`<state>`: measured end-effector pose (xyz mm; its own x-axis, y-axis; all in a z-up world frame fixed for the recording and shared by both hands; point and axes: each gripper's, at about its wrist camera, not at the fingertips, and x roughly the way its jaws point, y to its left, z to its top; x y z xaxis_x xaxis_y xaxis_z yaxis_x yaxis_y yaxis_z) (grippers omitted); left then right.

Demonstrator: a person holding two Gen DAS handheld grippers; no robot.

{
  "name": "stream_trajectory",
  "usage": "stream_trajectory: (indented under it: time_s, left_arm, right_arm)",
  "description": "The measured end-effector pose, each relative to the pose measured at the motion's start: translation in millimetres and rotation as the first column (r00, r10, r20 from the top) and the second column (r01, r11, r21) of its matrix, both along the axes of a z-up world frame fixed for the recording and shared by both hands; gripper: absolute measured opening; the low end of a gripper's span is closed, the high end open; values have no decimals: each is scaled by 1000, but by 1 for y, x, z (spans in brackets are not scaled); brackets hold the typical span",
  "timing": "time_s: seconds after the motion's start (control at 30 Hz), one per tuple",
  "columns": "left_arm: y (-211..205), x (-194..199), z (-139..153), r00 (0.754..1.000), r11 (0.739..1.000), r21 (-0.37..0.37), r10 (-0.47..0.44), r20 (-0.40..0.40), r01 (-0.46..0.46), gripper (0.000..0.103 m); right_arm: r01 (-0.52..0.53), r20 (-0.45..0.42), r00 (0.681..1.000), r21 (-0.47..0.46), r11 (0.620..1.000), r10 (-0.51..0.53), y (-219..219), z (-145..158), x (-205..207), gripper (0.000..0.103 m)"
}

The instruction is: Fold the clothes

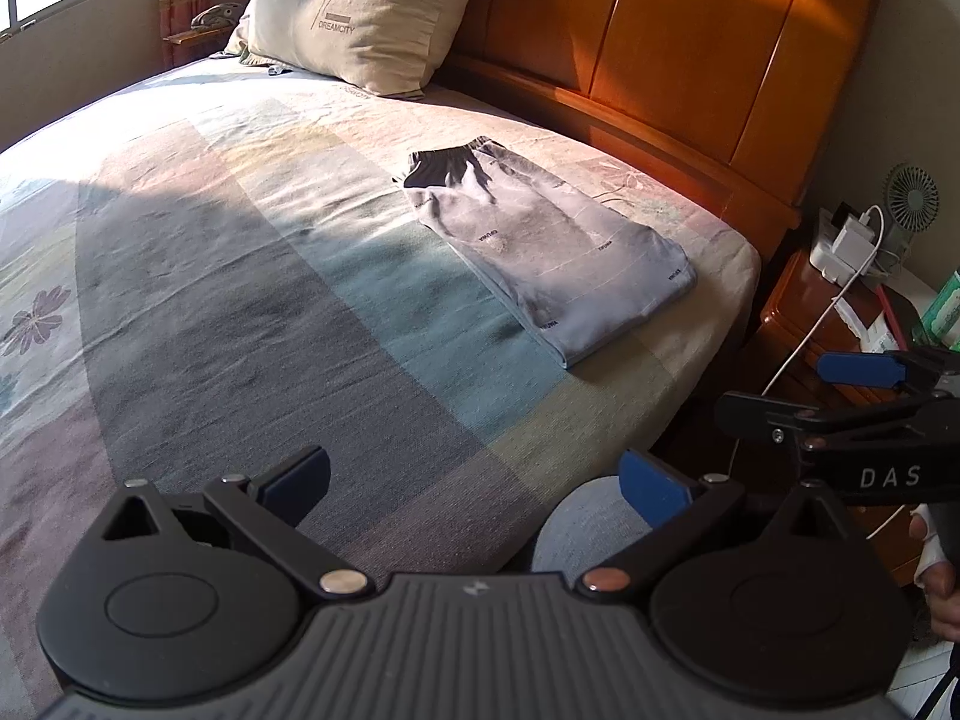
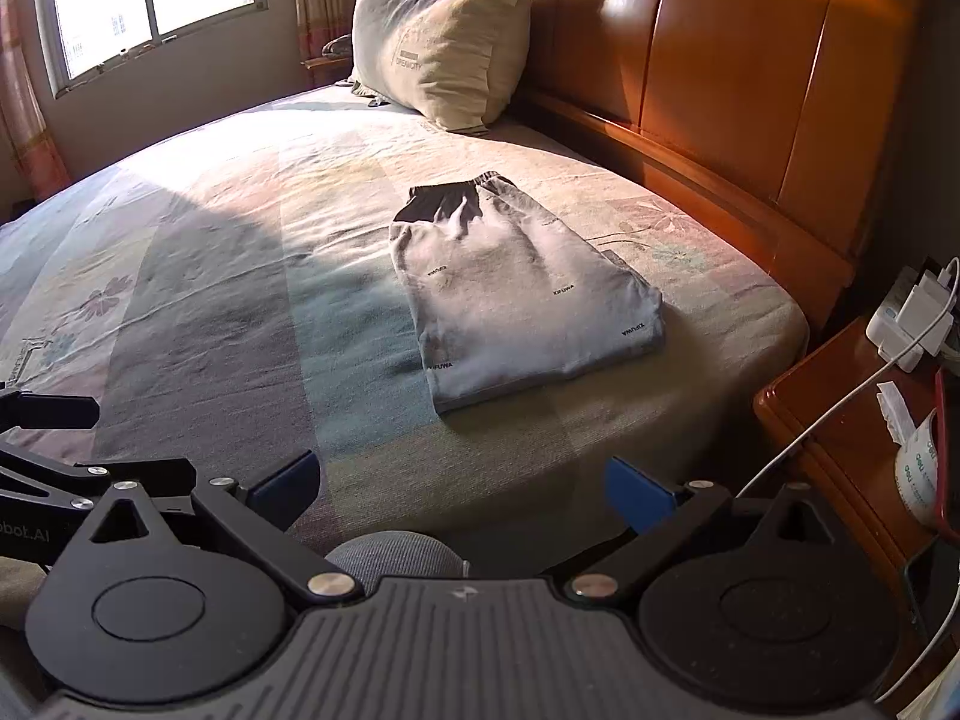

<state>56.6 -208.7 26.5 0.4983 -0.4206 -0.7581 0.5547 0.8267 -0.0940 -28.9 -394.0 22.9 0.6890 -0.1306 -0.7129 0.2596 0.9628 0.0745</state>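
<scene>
Grey folded shorts (image 2: 522, 300) flat on bed (image 2: 240, 276) | both grippers' fingers spread, empty

The pillow (image 1: 360, 12) reads "DREAMCITY", the folded shorts (image 2: 522, 300) "KIFUWA", the right tongs (image 1: 864, 384) "DAS".

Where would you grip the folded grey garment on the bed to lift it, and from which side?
Probably the thick folded edge of the grey garment nearest the grippers, approached low from the bed's near side. That edge stacks several layers, so one finger could slide under and pinch the whole bundle. The far end, with the dark waistband, looks looser. Both left gripper and right gripper hang open, empty.
</scene>
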Motion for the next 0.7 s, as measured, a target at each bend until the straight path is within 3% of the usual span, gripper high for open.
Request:
stream_trajectory:
  time_s: [0.7]
  left_arm:
    - [-5,4,3,1000,1000,-2,4,1,-4,102]
  right_arm:
    - [5,5,1000,6,1000,-5,-3,3,4,103]
